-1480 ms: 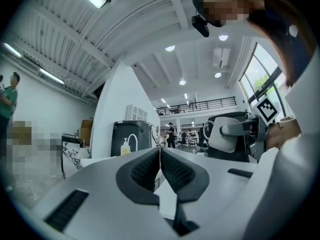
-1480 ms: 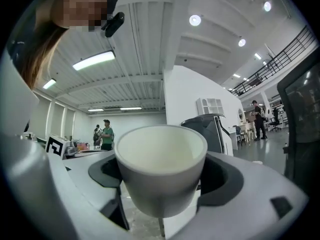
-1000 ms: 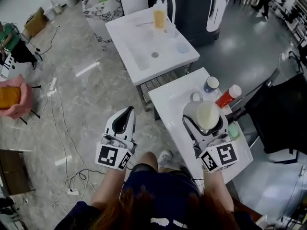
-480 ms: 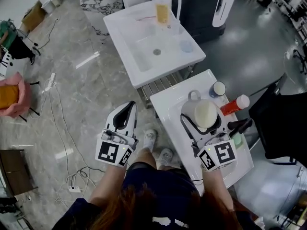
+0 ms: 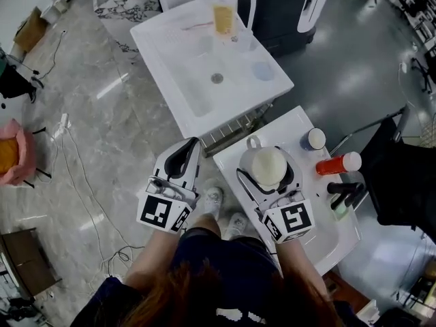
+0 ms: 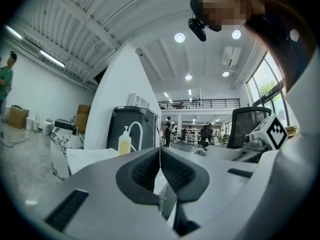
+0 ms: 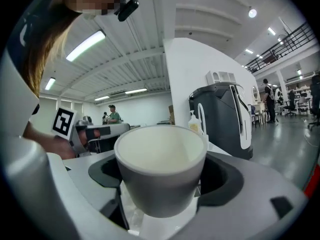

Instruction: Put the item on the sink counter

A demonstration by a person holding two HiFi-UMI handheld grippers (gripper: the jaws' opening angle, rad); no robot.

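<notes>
Standing over a small white table [image 5: 289, 125], the person holds a gripper in each hand. The right gripper [image 5: 267, 177] has its jaws spread around a pale cup [image 5: 264, 162] and pinches it by its sides. The cup sits upright between the dark pads with its open mouth facing up, and nothing can be seen inside it. Its handle points away from the person. Gripper and cup are above the table's near-left part, though the views don't show whether the cup's base touches the surface. To the right of that gripper, a round jar [image 5: 314, 139] stands on the table and a red bottle [image 5: 335, 163] lies on its side, both well clear of the cup. The left gripper [image 5: 189, 148] hangs beside the table, over the grey floor [image 5: 102, 135]. Its jaws are pressed together with nothing between them. Ahead of both grippers, slightly to the left of the right one, is the white sink [image 5: 160, 70]. A soap bottle [image 5: 223, 12] of yellow liquid stands at its far edge, in front of a dark machine [image 5: 272, 5]. The sink counter lies apart from the cup, beyond the table's far corner.
</notes>
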